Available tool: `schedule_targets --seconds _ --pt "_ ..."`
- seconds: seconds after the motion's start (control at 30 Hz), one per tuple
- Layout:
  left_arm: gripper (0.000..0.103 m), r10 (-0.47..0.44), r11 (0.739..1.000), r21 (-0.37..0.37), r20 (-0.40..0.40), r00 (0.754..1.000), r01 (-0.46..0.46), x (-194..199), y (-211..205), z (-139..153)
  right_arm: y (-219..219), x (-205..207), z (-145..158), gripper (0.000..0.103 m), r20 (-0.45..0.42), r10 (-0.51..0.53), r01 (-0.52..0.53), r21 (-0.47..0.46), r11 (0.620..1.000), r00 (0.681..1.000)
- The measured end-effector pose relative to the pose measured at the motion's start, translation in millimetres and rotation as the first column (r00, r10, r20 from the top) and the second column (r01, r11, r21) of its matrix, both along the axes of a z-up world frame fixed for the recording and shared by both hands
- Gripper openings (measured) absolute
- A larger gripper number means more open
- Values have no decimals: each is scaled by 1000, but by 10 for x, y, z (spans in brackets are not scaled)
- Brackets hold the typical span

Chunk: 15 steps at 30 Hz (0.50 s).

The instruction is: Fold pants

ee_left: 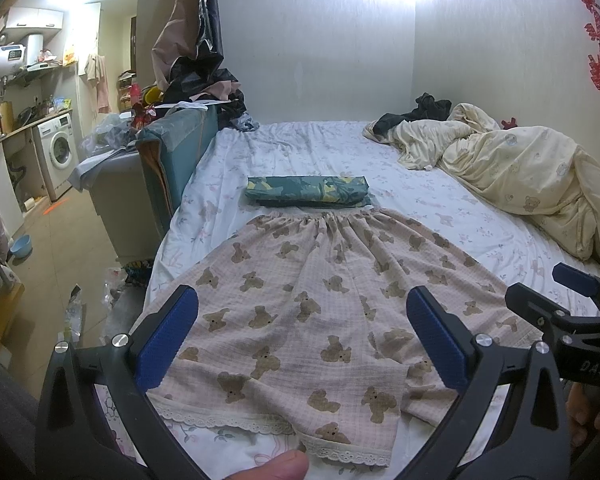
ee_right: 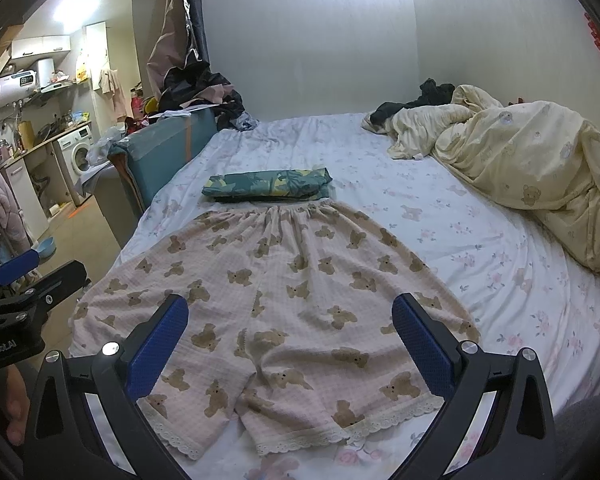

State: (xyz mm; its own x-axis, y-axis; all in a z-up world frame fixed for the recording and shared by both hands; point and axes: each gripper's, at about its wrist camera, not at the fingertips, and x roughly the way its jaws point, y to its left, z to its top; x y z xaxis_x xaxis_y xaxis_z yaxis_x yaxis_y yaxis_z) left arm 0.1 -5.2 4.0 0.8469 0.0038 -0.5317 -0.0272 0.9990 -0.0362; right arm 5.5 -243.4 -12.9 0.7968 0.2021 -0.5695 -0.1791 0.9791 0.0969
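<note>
Pink short pants with brown bear print and lace hems (ee_left: 312,300) lie flat on the bed, waistband far, leg openings near me; they also show in the right wrist view (ee_right: 284,300). My left gripper (ee_left: 302,340) is open and empty, hovering above the left leg near the hem. My right gripper (ee_right: 290,344) is open and empty, above the right leg and crotch area. The right gripper shows at the right edge of the left wrist view (ee_left: 572,304), and the left gripper at the left edge of the right wrist view (ee_right: 24,284).
A folded green patterned cloth (ee_left: 308,191) lies just beyond the waistband. A cream quilt (ee_left: 512,172) is heaped at the right of the white floral bedsheet (ee_left: 440,200). A teal board (ee_left: 172,148) and a clothes pile stand at the left bed edge; the kitchen floor lies left.
</note>
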Motion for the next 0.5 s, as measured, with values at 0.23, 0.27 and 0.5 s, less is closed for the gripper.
schedule_targets --seconds 0.23,0.27,0.5 --pt "102 41 999 18 -69 997 -40 103 33 -89 -398 192 -82 103 -145 -92 108 106 988 985" --pt "103 48 999 10 -79 996 -47 121 50 -101 -508 239 -121 103 -174 -110 133 129 983 979" --pt "103 48 999 -9 -139 989 -50 206 130 -212 -1306 700 -550 103 -406 -333 414 128 901 851"
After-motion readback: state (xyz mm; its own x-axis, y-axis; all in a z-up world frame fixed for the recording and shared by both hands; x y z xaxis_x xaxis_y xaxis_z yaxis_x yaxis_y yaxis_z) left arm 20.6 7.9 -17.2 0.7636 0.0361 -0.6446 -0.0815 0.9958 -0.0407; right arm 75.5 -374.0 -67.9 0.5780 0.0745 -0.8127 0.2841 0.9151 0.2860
